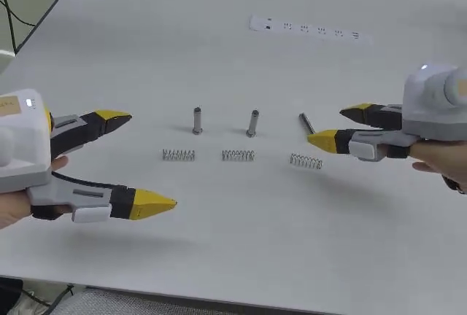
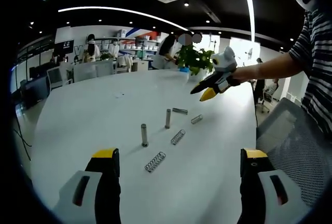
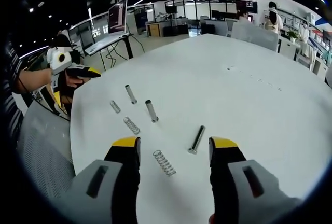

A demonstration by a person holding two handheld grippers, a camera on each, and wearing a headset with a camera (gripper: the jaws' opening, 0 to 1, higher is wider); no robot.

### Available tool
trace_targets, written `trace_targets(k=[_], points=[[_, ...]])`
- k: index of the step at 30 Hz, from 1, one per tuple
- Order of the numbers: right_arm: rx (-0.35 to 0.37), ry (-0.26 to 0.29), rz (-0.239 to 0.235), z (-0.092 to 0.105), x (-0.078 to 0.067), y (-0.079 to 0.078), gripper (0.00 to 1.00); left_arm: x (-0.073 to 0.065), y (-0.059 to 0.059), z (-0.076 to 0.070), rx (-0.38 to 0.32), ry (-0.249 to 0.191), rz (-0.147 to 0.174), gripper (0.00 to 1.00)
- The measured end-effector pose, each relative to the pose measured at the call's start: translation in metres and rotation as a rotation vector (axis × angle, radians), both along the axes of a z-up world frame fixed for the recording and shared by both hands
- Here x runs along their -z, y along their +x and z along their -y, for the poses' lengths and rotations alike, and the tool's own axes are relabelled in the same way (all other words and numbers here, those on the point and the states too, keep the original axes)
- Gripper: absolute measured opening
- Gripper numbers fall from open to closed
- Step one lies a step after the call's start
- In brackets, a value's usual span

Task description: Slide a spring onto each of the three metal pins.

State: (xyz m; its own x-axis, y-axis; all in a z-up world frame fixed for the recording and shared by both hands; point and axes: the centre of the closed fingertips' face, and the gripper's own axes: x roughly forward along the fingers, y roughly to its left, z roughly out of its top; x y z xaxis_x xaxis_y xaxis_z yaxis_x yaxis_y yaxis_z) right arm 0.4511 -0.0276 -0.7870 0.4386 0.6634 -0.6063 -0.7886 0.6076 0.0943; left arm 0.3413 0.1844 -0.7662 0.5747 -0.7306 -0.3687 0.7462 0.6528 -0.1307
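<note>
Here, the white table [image 1: 292,257] carries everything. The left gripper [image 1: 146,160], well to the left of the middle pin [image 1: 252,123], has its jaws spread wide with nothing between them. The right gripper [image 1: 327,126], off to that pin's right, is parted less widely and also grasps nothing. A power strip [image 1: 310,29] lies far beyond the middle pin. That pin stands upright, with the left pin [image 1: 197,120] upright beside it and the right pin [image 1: 306,122] lying on its side. Three bare springs lie in a row just in front: the middle spring [image 1: 238,155], the left spring [image 1: 179,155] and the right spring [image 1: 306,161].
</note>
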Motion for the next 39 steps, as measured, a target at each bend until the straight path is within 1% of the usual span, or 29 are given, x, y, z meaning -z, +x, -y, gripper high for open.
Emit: trace_targets(k=[5, 10, 13, 15, 16, 17, 20, 23, 25, 27, 29, 34, 39], points=[[0.018, -0.028, -0.042, -0.002, 0.009, 0.010, 0.48, -0.001, 0.000, -0.001, -0.005, -0.002, 0.001, 0.96], [0.038, -0.043, -0.083, -0.004, 0.017, 0.019, 0.44, 0.000, -0.001, -0.002, -0.006, -0.002, -0.001, 0.96], [0.049, -0.063, -0.096, -0.003, 0.021, 0.024, 0.41, 0.000, -0.001, -0.001, -0.006, -0.003, -0.001, 0.96], [0.055, -0.064, -0.109, -0.004, 0.022, 0.028, 0.39, 0.001, -0.001, -0.001, -0.007, -0.001, -0.002, 0.96], [0.074, -0.064, -0.140, -0.003, 0.025, 0.030, 0.38, 0.001, -0.001, -0.001, -0.006, -0.001, -0.004, 0.96], [0.076, -0.064, -0.142, -0.002, 0.026, 0.033, 0.37, 0.001, -0.001, -0.001, -0.006, -0.001, -0.004, 0.96], [0.102, -0.079, -0.172, 0.001, 0.031, 0.039, 0.33, 0.002, -0.001, 0.000, -0.002, 0.003, -0.006, 0.96], [0.112, -0.085, -0.194, 0.000, 0.036, 0.043, 0.31, 0.003, 0.000, 0.000, -0.003, 0.003, -0.008, 0.96], [0.120, -0.113, -0.213, 0.001, 0.041, 0.044, 0.30, 0.004, 0.000, 0.000, -0.003, 0.003, -0.010, 0.96], [0.106, -0.126, -0.209, -0.002, 0.044, 0.046, 0.29, 0.004, -0.001, 0.000, -0.003, 0.003, -0.012, 0.96], [0.108, -0.137, -0.216, -0.003, 0.048, 0.048, 0.29, 0.005, -0.001, 0.001, -0.003, 0.001, -0.013, 0.96], [0.139, -0.166, -0.239, -0.002, 0.057, 0.054, 0.26, 0.005, -0.001, 0.002, -0.003, 0.002, -0.016, 0.96], [0.146, -0.177, -0.245, -0.008, 0.060, 0.056, 0.24, 0.006, -0.001, 0.001, -0.003, 0.002, -0.019, 0.95]])
